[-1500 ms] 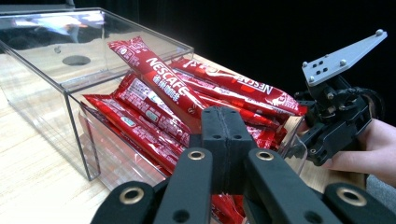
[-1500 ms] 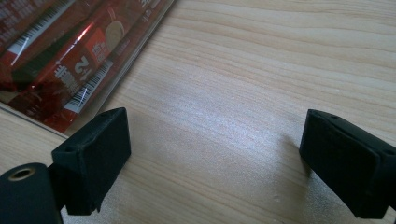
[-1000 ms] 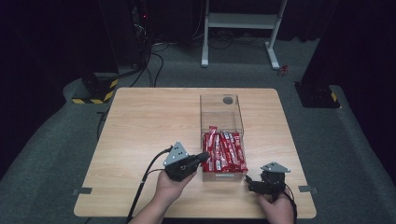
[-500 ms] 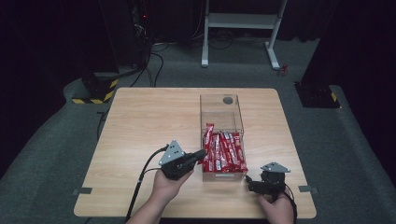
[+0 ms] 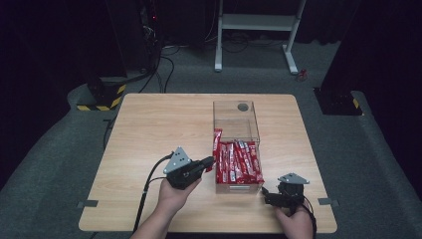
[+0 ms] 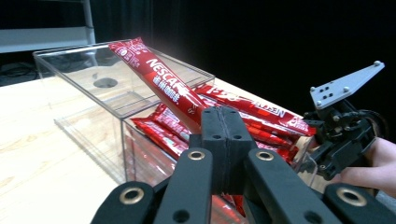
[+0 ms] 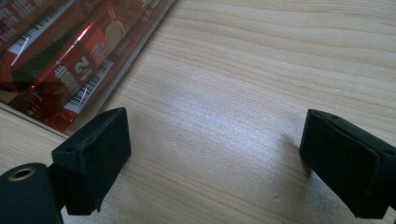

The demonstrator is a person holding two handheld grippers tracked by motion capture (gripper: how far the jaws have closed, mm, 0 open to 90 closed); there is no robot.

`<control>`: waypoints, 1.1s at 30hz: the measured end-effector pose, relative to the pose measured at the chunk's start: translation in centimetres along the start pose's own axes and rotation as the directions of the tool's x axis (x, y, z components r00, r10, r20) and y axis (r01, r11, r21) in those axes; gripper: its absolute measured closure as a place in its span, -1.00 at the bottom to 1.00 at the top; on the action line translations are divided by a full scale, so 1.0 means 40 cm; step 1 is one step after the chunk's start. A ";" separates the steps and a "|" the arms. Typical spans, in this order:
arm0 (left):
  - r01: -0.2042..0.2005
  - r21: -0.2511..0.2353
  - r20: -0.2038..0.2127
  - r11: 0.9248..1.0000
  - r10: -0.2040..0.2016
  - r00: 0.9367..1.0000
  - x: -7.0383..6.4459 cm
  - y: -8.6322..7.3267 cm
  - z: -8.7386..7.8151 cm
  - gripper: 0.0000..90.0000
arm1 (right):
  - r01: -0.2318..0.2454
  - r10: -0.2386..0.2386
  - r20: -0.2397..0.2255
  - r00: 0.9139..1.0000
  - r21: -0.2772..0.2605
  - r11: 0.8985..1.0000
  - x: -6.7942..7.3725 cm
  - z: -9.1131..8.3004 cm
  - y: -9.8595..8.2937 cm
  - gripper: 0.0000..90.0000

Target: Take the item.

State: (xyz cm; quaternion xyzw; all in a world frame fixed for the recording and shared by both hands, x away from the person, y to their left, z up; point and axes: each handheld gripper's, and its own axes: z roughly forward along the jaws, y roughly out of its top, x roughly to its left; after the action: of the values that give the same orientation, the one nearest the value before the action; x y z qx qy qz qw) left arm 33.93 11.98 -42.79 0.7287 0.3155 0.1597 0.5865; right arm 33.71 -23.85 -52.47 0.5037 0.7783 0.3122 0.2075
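Red sachet (image 6: pixel 163 86) in L gripper (image 6: pixel 226 140).

Your left hand (image 5: pixel 171 194) is gripping the black two-jaw left gripper (image 5: pixel 208 164) with the grey three-cornered plate, its jaws pressed fully together and aiming right. Your right hand (image 5: pixel 293 221) is resting the matching right gripper (image 5: pixel 264 195) low, jaws spread wide apart, pointing left.

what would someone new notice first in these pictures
The red coffee stick stands out first: the left gripper has its jaws shut on one end, and the stick slants up over the clear box. Next come the many red sticks packed in the box's near half at mid-table.
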 end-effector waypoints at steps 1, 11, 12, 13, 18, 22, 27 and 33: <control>-0.001 -0.001 -0.005 1.000 0.001 1.000 0.003 0.000 -0.003 1.00 | 0.000 0.000 0.000 1.000 0.000 1.000 0.000 0.000 0.000 -0.81; -0.008 0.002 -0.035 1.000 0.008 0.999 0.024 0.000 -0.015 1.00 | 0.003 -0.003 -0.002 1.000 0.001 1.000 0.000 0.000 0.000 -0.82; -0.011 0.002 -0.038 1.000 0.011 0.999 0.026 0.000 -0.017 1.00 | 0.003 -0.003 -0.002 1.000 0.001 1.000 0.000 0.000 0.000 -0.82; -0.008 0.002 -0.042 1.000 0.008 0.999 0.028 0.000 -0.019 1.00 | 0.003 -0.003 -0.002 1.000 0.001 1.000 0.000 0.000 0.000 -0.82; 0.000 -0.002 -0.061 1.000 -0.001 0.998 0.048 -0.003 -0.032 1.00 | 0.003 -0.003 -0.002 1.000 0.001 1.000 0.000 0.000 0.000 -0.82; 0.003 -0.002 -0.076 1.000 -0.003 0.997 0.062 -0.004 -0.041 1.00 | 0.003 -0.003 -0.002 1.000 0.001 1.000 0.000 0.000 0.000 -0.82; 0.009 -0.002 -0.095 1.000 -0.009 0.995 0.080 -0.008 -0.052 1.00 | 0.003 -0.003 -0.002 1.000 0.001 1.000 0.000 0.000 0.000 -0.82; 0.019 0.000 -0.118 1.000 -0.019 0.993 0.103 -0.014 -0.065 1.00 | 0.003 -0.003 -0.002 1.000 0.001 1.000 0.000 0.000 0.000 -0.82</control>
State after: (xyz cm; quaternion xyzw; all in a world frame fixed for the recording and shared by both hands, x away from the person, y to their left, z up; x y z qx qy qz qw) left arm 35.29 16.66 -43.23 0.7152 0.3568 0.1966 0.5679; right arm 33.73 -23.86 -52.47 0.5022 0.7794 0.3121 0.2071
